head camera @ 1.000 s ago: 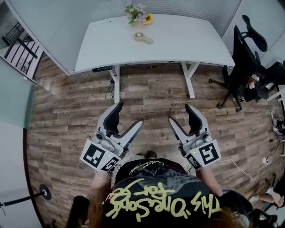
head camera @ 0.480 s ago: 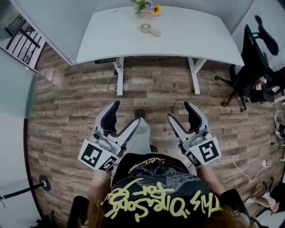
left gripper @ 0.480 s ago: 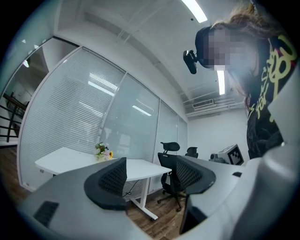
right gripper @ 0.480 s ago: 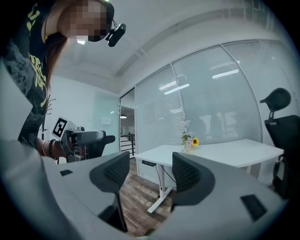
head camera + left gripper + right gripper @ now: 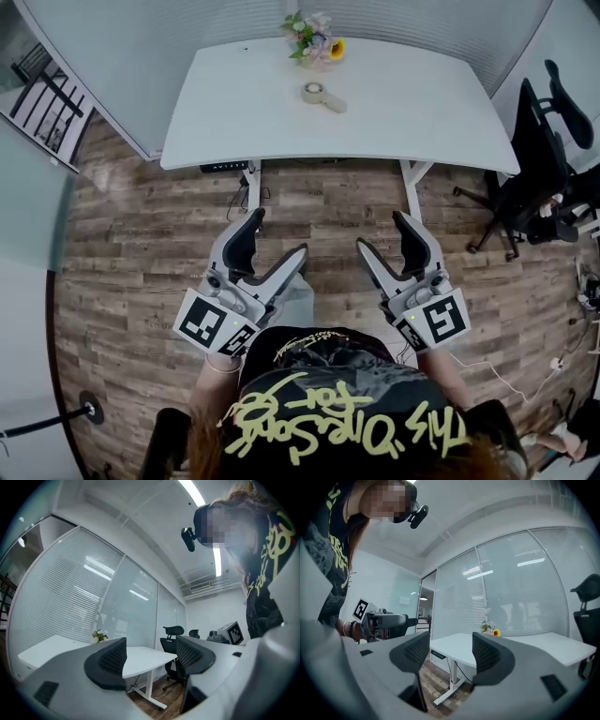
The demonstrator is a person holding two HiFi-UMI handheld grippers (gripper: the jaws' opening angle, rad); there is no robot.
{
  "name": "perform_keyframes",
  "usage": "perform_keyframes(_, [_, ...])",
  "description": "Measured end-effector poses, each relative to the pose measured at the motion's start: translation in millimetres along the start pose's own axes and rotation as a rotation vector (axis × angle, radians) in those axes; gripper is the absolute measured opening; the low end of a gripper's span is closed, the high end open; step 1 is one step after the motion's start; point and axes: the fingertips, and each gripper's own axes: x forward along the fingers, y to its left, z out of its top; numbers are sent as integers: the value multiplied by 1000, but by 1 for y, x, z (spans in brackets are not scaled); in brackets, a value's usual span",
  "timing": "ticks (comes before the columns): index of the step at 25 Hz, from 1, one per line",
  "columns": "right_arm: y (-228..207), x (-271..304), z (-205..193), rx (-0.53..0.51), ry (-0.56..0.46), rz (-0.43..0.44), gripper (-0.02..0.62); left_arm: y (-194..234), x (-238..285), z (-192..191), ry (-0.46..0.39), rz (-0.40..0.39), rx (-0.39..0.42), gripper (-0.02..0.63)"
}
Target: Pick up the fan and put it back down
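L gripper [image 5: 275, 239] & R gripper [image 5: 382, 236]: jaws on both spread wide, nothing between them, touching nothing. I hold the 2 side by side near my waist, pointing fwd over the wood floor [image 5: 141, 244]. 1 fan [image 5: 323, 95] lies on the white desk [image 5: 234, 103], well apart from both, near 1 flower bunch [image 5: 314, 39].

Yellow lettering on the black shirt [image 5: 342, 417] seems to read "This One's For" (upside down, rest unclear).
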Motion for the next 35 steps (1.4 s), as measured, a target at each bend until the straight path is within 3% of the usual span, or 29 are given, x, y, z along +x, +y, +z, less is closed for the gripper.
perform_keyframes(21, [-121, 173, 4, 35, 5, -99, 270, 163, 144, 12, 43, -96, 7, 318])
perform_keyframes(35, [-168, 250, -1, 50, 5, -172, 270, 235, 209, 3, 72, -189, -21, 314])
